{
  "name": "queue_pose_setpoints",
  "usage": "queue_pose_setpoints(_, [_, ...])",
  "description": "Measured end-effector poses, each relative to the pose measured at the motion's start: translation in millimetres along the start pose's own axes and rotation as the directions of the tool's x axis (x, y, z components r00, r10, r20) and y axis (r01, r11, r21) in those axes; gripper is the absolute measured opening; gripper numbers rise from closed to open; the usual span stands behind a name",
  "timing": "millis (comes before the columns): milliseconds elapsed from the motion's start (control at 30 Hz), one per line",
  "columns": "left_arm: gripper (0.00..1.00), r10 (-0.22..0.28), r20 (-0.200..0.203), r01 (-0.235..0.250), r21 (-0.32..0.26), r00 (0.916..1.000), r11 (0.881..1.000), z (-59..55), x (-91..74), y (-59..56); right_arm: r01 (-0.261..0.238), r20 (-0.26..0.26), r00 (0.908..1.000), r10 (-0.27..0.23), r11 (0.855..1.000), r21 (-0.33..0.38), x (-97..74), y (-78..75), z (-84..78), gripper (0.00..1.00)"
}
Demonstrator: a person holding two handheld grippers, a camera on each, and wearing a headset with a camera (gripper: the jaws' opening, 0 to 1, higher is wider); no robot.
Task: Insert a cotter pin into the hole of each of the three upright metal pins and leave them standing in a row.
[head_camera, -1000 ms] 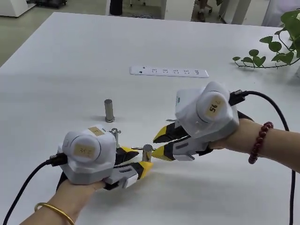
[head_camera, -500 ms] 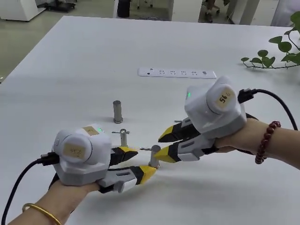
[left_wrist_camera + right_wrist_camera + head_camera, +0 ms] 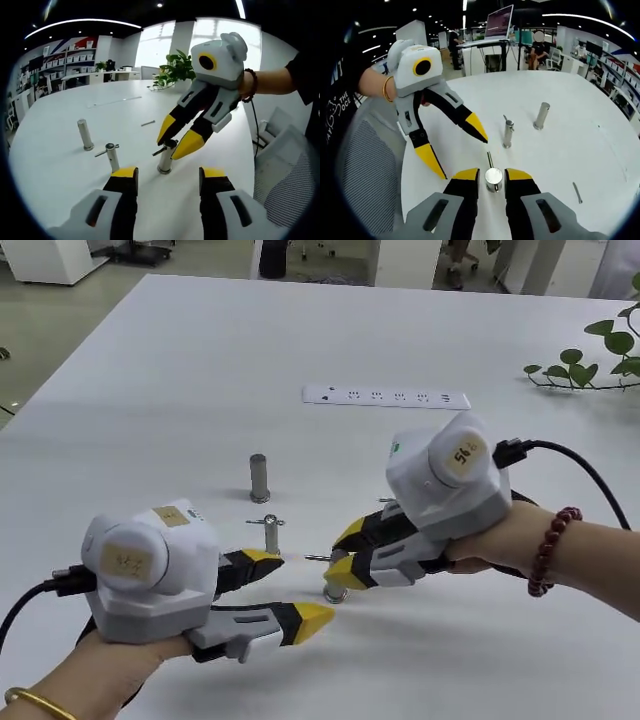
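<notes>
Near metal pin (image 3: 336,586) stands upright on the surface (image 3: 200,370), with a cotter pin (image 3: 317,558) projecting sideways from its head. The left tool (image 3: 303,586), which flanked this pin half a second ago, has backed off toward the person. It is now released, jaws apart and clear of the pin. The right tool (image 3: 340,557) remains clenched about the pin's head. Judgement: insertion here is at or near completion. Beyond, the middle pin (image 3: 271,535) already carries its own cotter pin. The far pin (image 3: 259,477) is bare, and a loose cotter pin (image 3: 386,500) lies on the surface to its right.
</notes>
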State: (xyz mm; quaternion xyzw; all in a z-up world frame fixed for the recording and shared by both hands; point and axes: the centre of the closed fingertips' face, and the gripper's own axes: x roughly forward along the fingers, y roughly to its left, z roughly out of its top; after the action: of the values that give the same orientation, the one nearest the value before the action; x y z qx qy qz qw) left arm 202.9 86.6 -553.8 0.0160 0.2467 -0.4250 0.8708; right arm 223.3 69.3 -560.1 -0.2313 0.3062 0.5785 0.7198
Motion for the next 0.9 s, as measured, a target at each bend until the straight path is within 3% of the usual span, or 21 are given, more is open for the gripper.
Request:
queue_pose_setpoints(333, [0.55,0.037,0.036,-0.036,-0.027,0.9987,0.999,9.4,-15.1,3.2,0.006,-0.016,0.9999,-0.006,1.000,-0.014,5.8,-0.6,-6.4,0.11])
queue_pose_setpoints(900, [0.67,0.087,0.052,-0.085,-0.050,0.9948,0.995,6.9,-24.8,15.6,0.011,-0.007,0.9999,-0.011,1.000,-0.017,5.9,-2.8,-7.3,0.08])
